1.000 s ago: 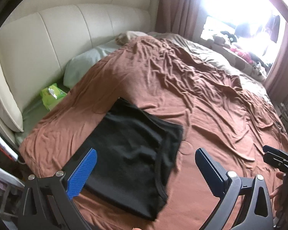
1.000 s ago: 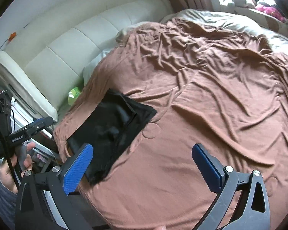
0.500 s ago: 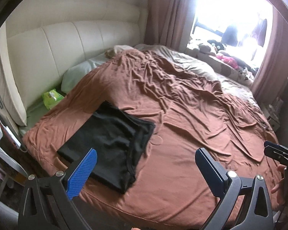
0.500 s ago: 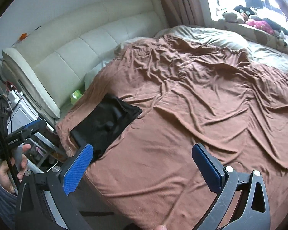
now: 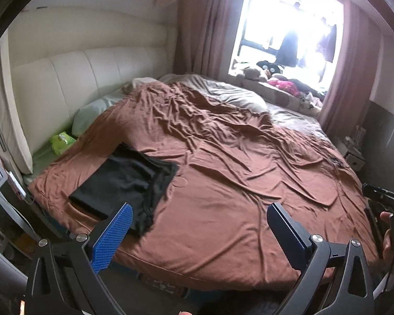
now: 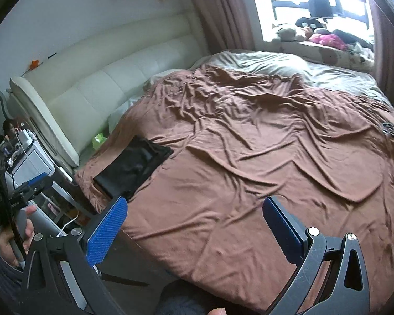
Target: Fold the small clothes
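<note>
Both grippers are hanging off the foot of the bed, well clear of the fabric: left gripper (image 5: 199, 232) is sitting wide open with nothing between the blue pads, right gripper (image 6: 194, 229) likewise spread and empty. The black garment (image 5: 128, 183) is lying flat on the brown bedspread (image 5: 236, 178) at about 9 o'clock of the bed in the left wrist view, near the left edge, looking already squared into a folded rectangle, so my read is the fold is done or close to it and the grippers are parked away so they aren't dragging it. In the right wrist view the black garment (image 6: 135, 166) is sitting at roughly 10 o'clock from that gripper. Around it: green tissue pack (image 5: 63, 143) by the cream headboard (image 5: 78, 84), pillow (image 5: 92, 118) at 11 o'clock, stuffed toys (image 5: 252, 72) on the window ledge. Nothing is blocking a reach except the wrinkled bedspread.
</note>
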The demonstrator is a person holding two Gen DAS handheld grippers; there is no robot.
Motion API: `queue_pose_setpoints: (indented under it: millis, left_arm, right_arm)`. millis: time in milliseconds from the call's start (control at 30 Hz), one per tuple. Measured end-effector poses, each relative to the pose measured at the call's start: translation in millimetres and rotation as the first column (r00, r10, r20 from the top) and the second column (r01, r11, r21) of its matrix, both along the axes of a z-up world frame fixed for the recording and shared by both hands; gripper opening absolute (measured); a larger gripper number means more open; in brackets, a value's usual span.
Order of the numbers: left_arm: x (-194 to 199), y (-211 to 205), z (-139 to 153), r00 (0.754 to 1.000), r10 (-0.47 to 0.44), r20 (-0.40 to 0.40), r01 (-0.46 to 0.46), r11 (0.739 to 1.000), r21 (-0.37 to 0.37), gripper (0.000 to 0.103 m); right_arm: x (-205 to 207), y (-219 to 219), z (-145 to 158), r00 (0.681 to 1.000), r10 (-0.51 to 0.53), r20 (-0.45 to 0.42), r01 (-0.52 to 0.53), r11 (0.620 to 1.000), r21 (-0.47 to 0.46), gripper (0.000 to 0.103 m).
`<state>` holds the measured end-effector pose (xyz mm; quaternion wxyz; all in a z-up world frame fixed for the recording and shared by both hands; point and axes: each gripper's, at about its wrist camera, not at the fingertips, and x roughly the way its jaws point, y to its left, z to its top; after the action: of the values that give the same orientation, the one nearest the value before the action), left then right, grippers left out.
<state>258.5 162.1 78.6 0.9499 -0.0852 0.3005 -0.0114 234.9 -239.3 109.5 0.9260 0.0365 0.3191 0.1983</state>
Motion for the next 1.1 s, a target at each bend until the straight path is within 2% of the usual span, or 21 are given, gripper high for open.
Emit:
queue_pose_setpoints:
  millis: [400, 767, 1100]
  left_arm:
    - [-64, -43, 5, 0.993, -0.048, 0.107, 0.046, 0.999, 0.020, 0.103]
    - [-110, -79, -13, 0.983, -0.081, 0.166, 0.072, 0.996, 0.060, 0.103]
    - [-154, -114, -25, 0.971, -0.114, 0.209, 0.096, 0.991, 0.091, 0.103]
  right_arm:
    - [-89, -39, 7, 0.993, -0.079, 0.093, 0.081, 0.997, -0.021, 0.103]
    - [-142, -61, -11, 0.981, -0.075, 0.177, 0.082, 0.996, -0.028, 0.103]
    - [-183, -86, -37, 0.972, -0.102, 0.212, 0.107, 0.994, -0.008, 0.103]
